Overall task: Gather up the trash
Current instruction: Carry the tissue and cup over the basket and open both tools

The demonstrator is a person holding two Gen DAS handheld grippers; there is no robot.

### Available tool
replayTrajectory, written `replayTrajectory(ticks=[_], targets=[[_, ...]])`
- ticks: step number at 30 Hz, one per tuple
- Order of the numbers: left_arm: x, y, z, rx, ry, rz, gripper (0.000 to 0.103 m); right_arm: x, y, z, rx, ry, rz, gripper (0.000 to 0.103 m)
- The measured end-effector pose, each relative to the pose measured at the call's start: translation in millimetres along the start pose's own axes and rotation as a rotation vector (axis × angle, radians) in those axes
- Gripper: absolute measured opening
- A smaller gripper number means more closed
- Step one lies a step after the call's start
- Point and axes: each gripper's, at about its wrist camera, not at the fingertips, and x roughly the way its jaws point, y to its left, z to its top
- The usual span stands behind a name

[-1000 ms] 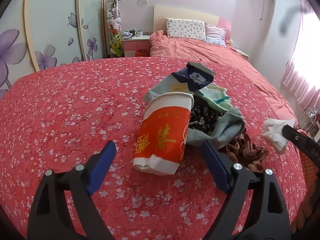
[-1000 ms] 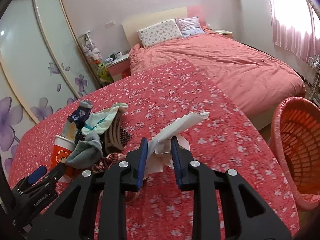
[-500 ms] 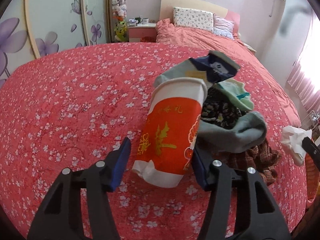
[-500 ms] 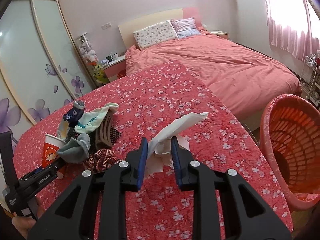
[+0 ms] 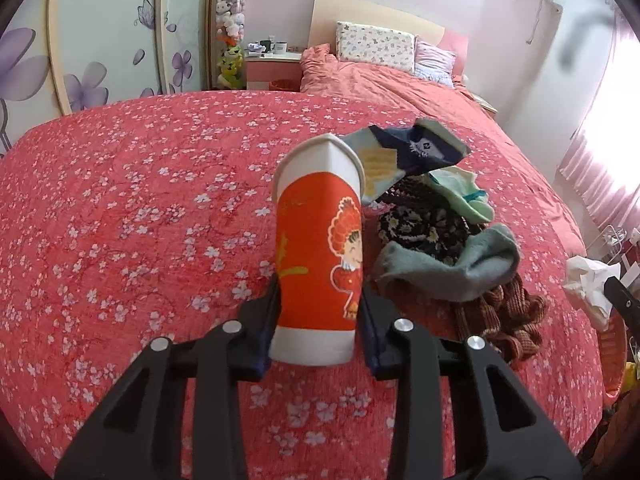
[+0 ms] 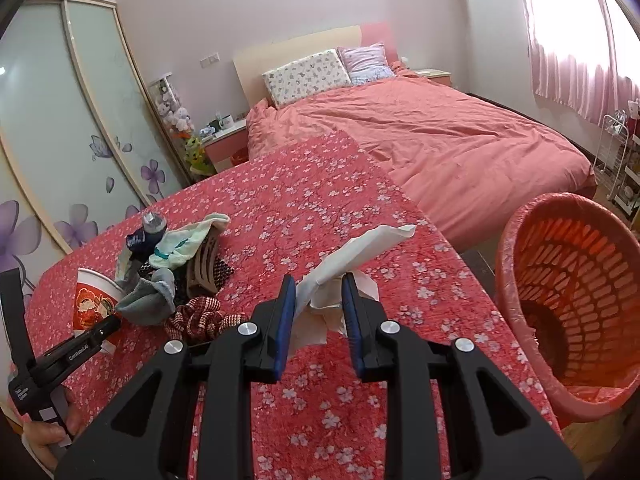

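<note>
Trash is split between two grips so both pieces can go at once: the left gripper [image 5: 318, 324], jaws just closed, pinches the paper cup [image 5: 320, 248] beside the sock pile [image 5: 444, 236], while the right gripper [image 6: 318, 312] clamps the tissue [image 6: 344, 264] between that pile and the red basket [image 6: 516, 240].

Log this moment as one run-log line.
left gripper: jaws just closed on paper cup | right gripper: shut on tissue | basket: ahead right | socks pile: untouched
</note>
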Motion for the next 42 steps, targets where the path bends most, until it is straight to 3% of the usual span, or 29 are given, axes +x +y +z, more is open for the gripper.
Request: replayTrajectory(ticks=[10,13,19,22,24,25,26,28,29,30,31,35,42], targets=[[-29,2,-18,0.019,-0.027,-0.037,0.034,-18,-5,-4,-0.016,-0.027,-0.006,0.024],[-39,1,-17,0.066,-0.017,-0.006,0.034,-22,-8,-4,-0.013,-0.032,-0.006,0.024],[-69,21,-26,0.037,-0.07,-0.07,0.034,-25,-12,-7,-0.008,-0.033,-0.006,0.024],[-75,25,-24,0.037,-0.043,-0.074,0.034,-25,-11,-9,-0.008,-0.028,-0.004,0.024],[-74,23,-20,0.081,-0.019,-0.022,0.034,-26,-10,-10,-0.011,-0.028,0.0,0.024],[-77,20,-19,0.084,-0.009,-0.044,0.033,-27,-9,-10,-0.013,-0.029,0.0,0.024],[-81,16,-17,0.111,-0.026,-0.06,0.033,-28,-9,-11,-0.015,-0.031,0.002,0.024],[-87,12,-17,0.127,-0.041,-0.01,0.033,-30,-8,-12,-0.02,-0.036,-0.002,0.024],[-92,9,-13,0.134,-0.049,-0.057,0.033,-30,-9,-13,-0.019,-0.036,-0.001,0.024],[-94,8,-11,0.152,-0.066,-0.045,0.033,-30,-9,-13,-0.019,-0.035,-0.004,0.024],[-96,7,-11,0.154,-0.086,-0.008,0.033,-29,-9,-13,-0.018,-0.033,-0.008,0.024],[-99,16,-2,0.093,-0.074,-0.033,0.033,-34,-8,-14,-0.023,-0.037,-0.005,0.024],[-131,2,11,0.117,-0.145,-0.059,0.033,-46,-9,-9,-0.024,-0.062,0.003,0.024]])
